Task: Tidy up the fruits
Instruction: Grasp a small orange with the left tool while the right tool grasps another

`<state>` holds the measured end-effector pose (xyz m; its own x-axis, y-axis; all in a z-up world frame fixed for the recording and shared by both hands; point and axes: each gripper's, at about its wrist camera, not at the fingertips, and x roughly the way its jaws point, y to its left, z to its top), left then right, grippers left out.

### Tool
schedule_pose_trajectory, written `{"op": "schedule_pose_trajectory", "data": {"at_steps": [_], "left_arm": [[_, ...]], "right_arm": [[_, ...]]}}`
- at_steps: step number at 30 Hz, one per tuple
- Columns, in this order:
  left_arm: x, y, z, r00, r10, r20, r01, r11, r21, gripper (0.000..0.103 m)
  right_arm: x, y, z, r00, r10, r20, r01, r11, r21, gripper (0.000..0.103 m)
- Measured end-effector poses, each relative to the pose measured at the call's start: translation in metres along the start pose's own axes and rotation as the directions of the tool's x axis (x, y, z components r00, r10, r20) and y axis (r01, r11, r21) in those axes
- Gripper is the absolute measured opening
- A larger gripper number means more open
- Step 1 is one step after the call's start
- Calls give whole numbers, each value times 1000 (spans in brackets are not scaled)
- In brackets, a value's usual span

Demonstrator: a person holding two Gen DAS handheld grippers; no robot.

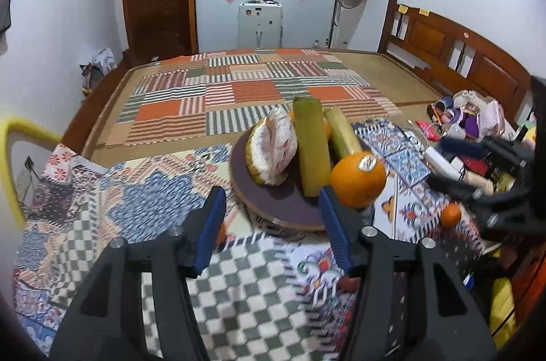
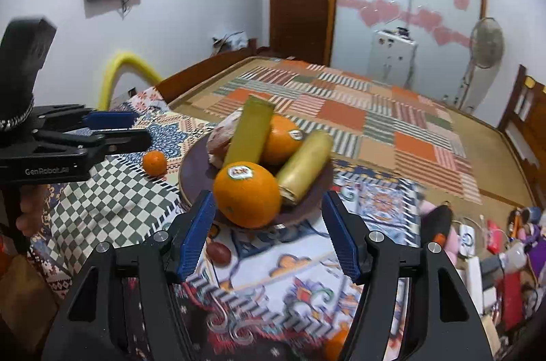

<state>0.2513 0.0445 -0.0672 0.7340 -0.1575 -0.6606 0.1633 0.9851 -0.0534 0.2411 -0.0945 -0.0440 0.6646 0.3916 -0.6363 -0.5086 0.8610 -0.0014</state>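
A brown plate [image 1: 269,207] on the patterned cloth holds a peeled pomelo [image 1: 273,149], two yellow-green cane pieces [image 1: 310,149] and a stickered orange [image 1: 356,180] at its near right rim. My left gripper [image 1: 271,193] stands open just short of the plate, with nothing between its fingers. In the right wrist view the plate [image 2: 186,176] carries two oranges [image 2: 247,193], and my right gripper [image 2: 268,195] is open before the nearer one, pads apart from it. The left gripper [image 2: 141,128] hovers above a small tangerine [image 2: 154,163]. The right gripper [image 1: 435,161] shows at the right of the left wrist view.
Another small tangerine [image 1: 450,214] lies right of the plate, and a red fruit [image 2: 220,253] lies on the cloth near my right gripper. Clutter [image 1: 460,122] fills the right side by the wooden headboard [image 1: 454,53]. A yellow arch [image 1: 20,135] stands at the left.
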Motion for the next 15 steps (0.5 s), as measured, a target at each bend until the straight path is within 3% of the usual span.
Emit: {"op": "schedule_pose_trajectory", "data": {"at_steps": [6,15], "left_arm": [[-8,11,-26,999,27,-39,-27,1000,-5,59],[2,39,-58,993,55,-104,-59,998,-32,59]], "right_arm": [[-13,-18,-24,998,-59,-23,60,997,52,62],[-2,-45,-76,981,-131,-142,147,984,105,62]]}}
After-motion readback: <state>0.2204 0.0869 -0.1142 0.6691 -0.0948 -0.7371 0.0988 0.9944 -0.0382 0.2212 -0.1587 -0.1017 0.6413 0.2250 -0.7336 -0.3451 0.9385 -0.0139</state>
